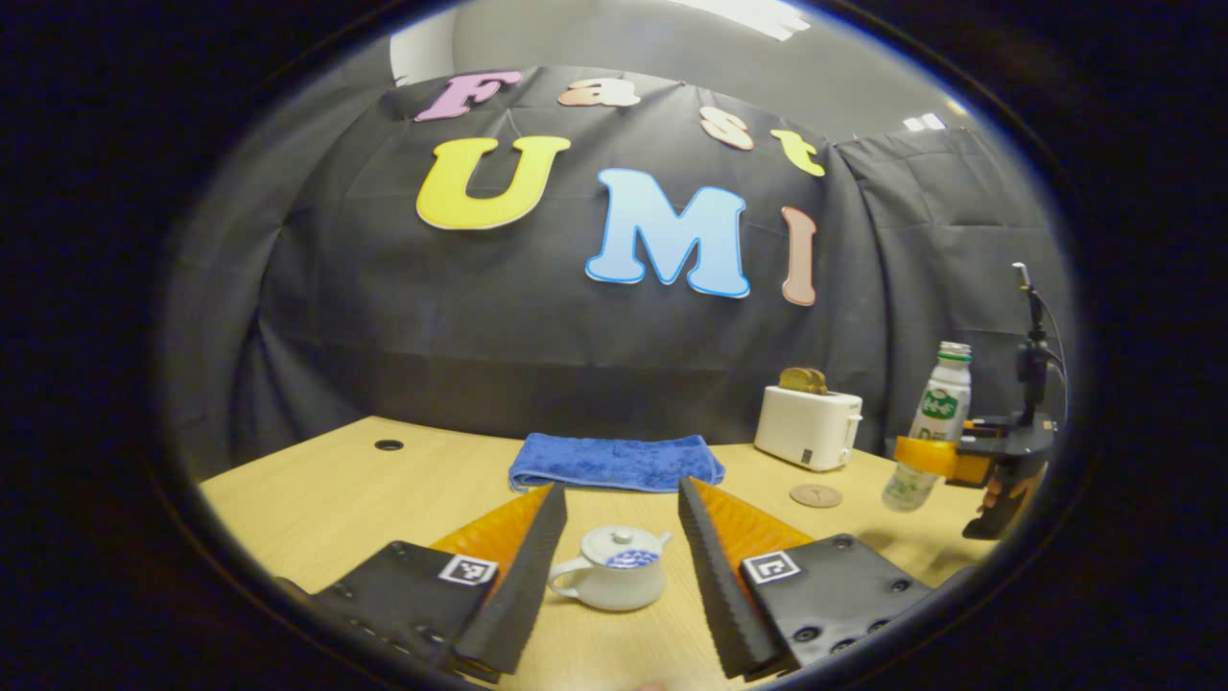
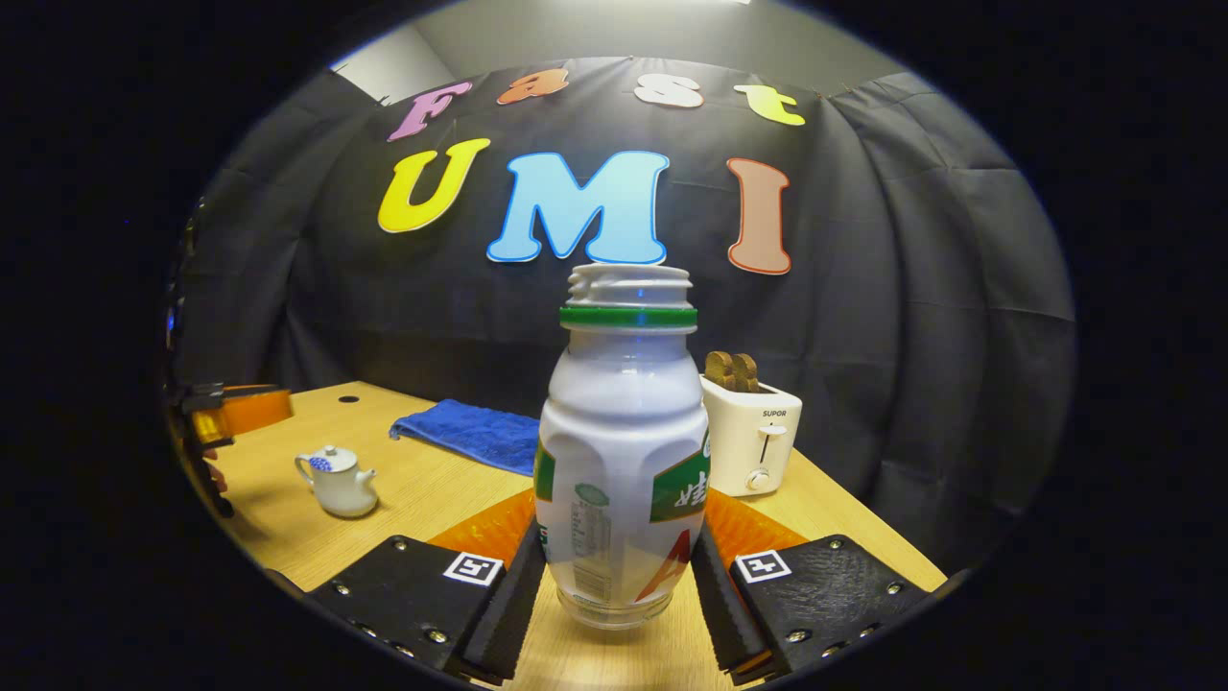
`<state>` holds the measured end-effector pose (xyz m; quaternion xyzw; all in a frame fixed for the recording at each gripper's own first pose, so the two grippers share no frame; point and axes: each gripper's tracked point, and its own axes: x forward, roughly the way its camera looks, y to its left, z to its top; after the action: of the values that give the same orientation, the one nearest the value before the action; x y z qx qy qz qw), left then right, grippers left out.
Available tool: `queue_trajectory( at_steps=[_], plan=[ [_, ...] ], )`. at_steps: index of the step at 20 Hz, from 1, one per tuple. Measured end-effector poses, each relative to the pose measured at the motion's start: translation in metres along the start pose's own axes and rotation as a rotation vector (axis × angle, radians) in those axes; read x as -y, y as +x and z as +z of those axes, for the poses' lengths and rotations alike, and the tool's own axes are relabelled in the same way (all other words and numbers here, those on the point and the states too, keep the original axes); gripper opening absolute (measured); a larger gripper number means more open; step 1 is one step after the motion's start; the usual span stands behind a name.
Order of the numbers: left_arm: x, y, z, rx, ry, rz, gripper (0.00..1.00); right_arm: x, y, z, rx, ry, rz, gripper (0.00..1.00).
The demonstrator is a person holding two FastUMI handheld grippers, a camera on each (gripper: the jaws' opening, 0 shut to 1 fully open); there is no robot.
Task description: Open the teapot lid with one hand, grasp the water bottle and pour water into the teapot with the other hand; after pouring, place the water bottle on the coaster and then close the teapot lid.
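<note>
Left gripper [image 1: 614, 537] jaws wide around lidded teapot [image 1: 611, 568], not touching. Right gripper [image 2: 619, 566] jaws clamp capless plastic bottle [image 2: 622, 451]. Fuzzy blue towel [image 1: 616, 462], boxy toaster [image 1: 808, 427], round coaster [image 1: 815, 495] behind on wooden bench [image 1: 317, 489].

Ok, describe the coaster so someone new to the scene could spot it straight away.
Start at the wooden table and find the white toaster near its far edge, right of the folded blue towel. Just in front of the toaster lies the coaster. It is a small, flat, brown disc with nothing on it, the only round flat thing there.
</note>
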<state>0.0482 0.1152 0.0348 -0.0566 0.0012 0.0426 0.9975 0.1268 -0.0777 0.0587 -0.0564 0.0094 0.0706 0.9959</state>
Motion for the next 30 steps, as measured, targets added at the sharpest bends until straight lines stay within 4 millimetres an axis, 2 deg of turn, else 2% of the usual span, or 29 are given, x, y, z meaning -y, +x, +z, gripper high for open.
queue_trajectory(
  at_steps=[1,2,7,11,14,18,25,30],
  plan=[
    [0.002,-0.011,-0.002,0.002,0.008,-0.005,0.87,0.007,0.012,0.002,-0.003,0.011,-0.018,0.73],
    [0.003,-0.022,-0.004,0.000,0.013,-0.010,0.92,0.013,0.024,0.002,-0.016,0.027,-0.033,0.73],
    [0.012,-0.076,-0.007,0.019,0.002,-0.033,0.90,0.024,0.088,-0.007,-0.076,0.133,-0.060,0.74],
    [0.018,-0.108,-0.016,0.031,0.029,-0.057,0.90,0.037,0.125,-0.018,-0.079,0.003,-0.147,0.73],
    [0.016,-0.112,-0.019,0.034,0.025,-0.060,0.90,0.039,0.142,-0.035,-0.103,0.013,-0.161,0.73],
    [0.007,-0.112,-0.015,0.041,0.008,-0.046,0.90,0.041,0.156,-0.038,-0.101,0.051,-0.176,0.73],
    [0.010,-0.109,-0.026,0.010,0.000,-0.047,0.90,0.039,0.162,-0.057,-0.139,0.075,-0.171,0.73],
    [0.016,-0.107,-0.025,0.012,0.021,-0.052,0.90,0.037,0.161,-0.057,-0.123,0.072,-0.161,0.73]
  ],
)
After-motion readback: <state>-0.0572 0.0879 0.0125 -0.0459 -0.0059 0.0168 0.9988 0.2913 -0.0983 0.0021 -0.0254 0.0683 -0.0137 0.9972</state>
